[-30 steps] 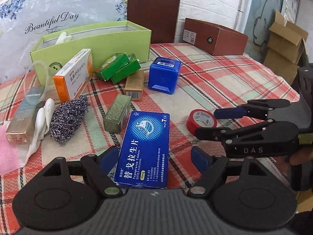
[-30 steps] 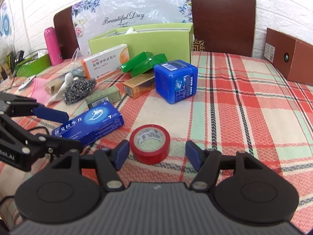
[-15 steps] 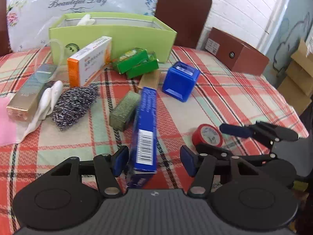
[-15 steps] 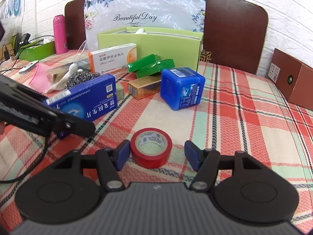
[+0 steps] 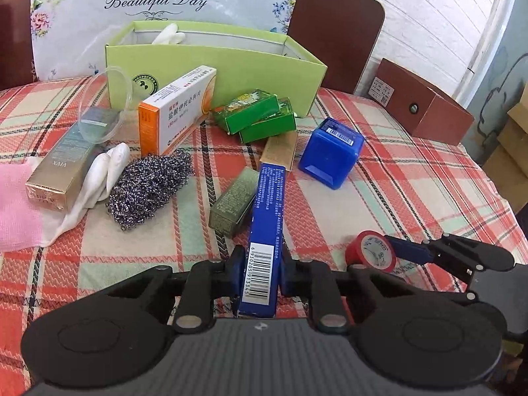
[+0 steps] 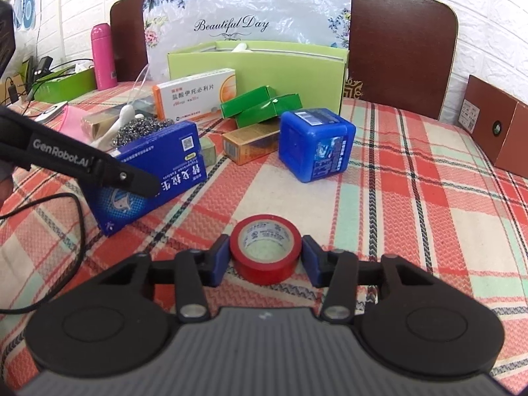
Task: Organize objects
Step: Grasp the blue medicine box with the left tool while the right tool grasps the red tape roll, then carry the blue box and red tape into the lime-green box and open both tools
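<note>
Closing on the blue medicine box [image 5: 265, 231], my left gripper [image 5: 261, 272] has both blue pads against the box's broad faces, and the box stands on its long edge with the barcode end facing me. From the right wrist view the same box sits tilted above the plaid tablecloth [image 6: 412, 204], the left gripper's black finger lying across its printed face.

My right gripper [image 6: 265, 257] is also closing. The red tape roll [image 6: 265, 247] lies flat on the cloth between its pads. The left pad touches the roll's side; the right pad appears to touch as well, though I cannot tell whether it is pressing.

Just beyond the held box lie a small olive carton [image 5: 233, 203] and a gold carton [image 5: 279, 150], with the blue plastic cube [image 5: 331, 151] to their right. Left of these rest a steel scouring pad [image 5: 148, 188], a white glove [image 5: 95, 181], a long gold box [image 5: 62, 161] and a pink cloth [image 5: 16, 208].

Farther back, an orange-and-white medicine box [image 5: 180, 109] leans beside two green cartons [image 5: 255, 115], one partly on the other. Behind them stands the open light-green storage box [image 5: 231, 72], with something white showing above its rim. A brown box [image 5: 425, 105] sits at the far right of the table.
</note>
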